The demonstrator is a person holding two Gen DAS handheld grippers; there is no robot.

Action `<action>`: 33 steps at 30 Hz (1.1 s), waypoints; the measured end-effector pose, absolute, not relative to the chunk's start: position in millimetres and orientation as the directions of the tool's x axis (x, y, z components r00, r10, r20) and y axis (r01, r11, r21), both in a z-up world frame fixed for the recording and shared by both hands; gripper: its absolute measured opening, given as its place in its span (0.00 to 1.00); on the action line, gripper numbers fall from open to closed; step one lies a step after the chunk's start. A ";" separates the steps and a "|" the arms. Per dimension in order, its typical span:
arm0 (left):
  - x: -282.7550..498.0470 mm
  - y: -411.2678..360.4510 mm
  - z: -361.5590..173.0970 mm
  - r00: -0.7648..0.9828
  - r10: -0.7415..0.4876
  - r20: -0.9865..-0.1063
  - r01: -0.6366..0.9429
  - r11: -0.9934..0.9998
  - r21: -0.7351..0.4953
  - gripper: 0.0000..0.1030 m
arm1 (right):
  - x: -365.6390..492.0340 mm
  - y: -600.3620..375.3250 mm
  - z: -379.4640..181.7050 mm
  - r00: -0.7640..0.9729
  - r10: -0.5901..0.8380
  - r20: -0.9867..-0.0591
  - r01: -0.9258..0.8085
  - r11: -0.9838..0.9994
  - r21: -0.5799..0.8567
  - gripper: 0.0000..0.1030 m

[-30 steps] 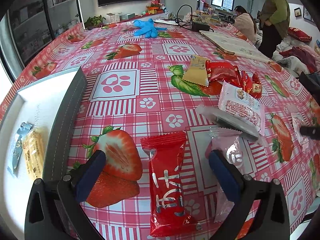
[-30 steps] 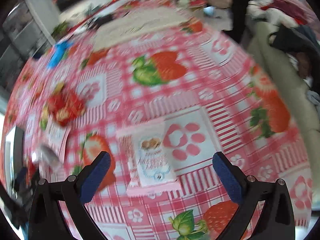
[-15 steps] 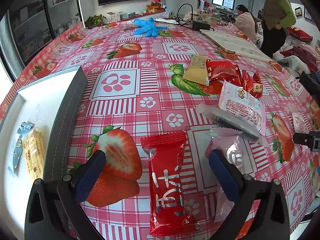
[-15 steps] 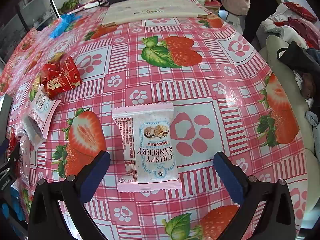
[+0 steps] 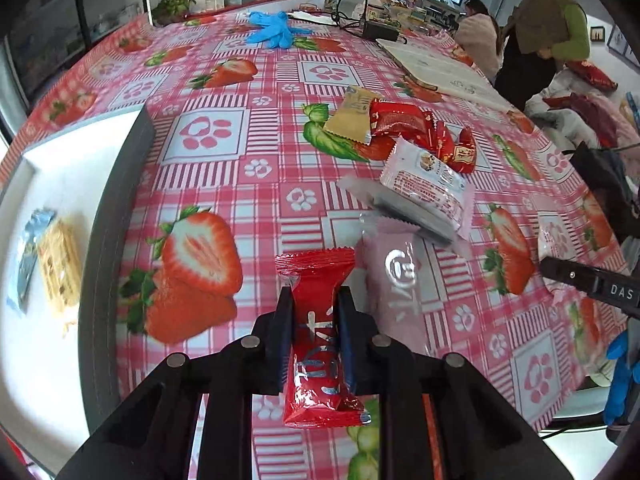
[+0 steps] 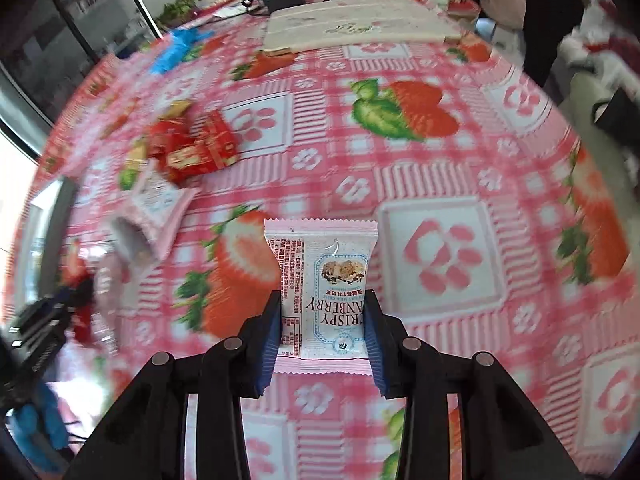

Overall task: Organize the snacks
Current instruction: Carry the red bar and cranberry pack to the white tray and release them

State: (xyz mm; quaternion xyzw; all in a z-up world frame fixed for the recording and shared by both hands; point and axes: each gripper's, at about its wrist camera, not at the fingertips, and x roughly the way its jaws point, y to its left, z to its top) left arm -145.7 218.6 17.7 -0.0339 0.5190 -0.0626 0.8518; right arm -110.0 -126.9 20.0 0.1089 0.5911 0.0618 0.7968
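Strawberry tablecloth (image 5: 208, 136), two grippers closing, two packets

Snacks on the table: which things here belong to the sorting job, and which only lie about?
Job: red snack packet in the closing left gripper; cranberry packet in the closing right gripper; snack pile; white tray.
Lying about: blue gloves; black adapter.

Red snack wrapper (image 5: 320, 336): glossy crinkled foil. Pink-white cranberry pack (image 6: 324, 296): smooth matt plastic film. Surface cloth (image 5: 240, 160): printed vinyl w/ slight sheen. Gloves (image 5: 272, 30): thin blue rubber.
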 end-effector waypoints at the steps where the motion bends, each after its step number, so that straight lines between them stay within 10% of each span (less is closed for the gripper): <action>1: -147.6 219.8 19.3 0.454 -0.142 -0.880 0.070 0.990 -0.124 0.22 | -112.3 -126.0 20.5 0.292 0.251 -0.923 0.035 0.961 0.273 0.38; 33: -174.4 411.4 96.9 0.593 0.034 -0.804 -0.238 0.962 -0.135 0.22 | -72.8 156.3 95.0 0.167 0.511 -0.843 -0.450 0.800 0.396 0.38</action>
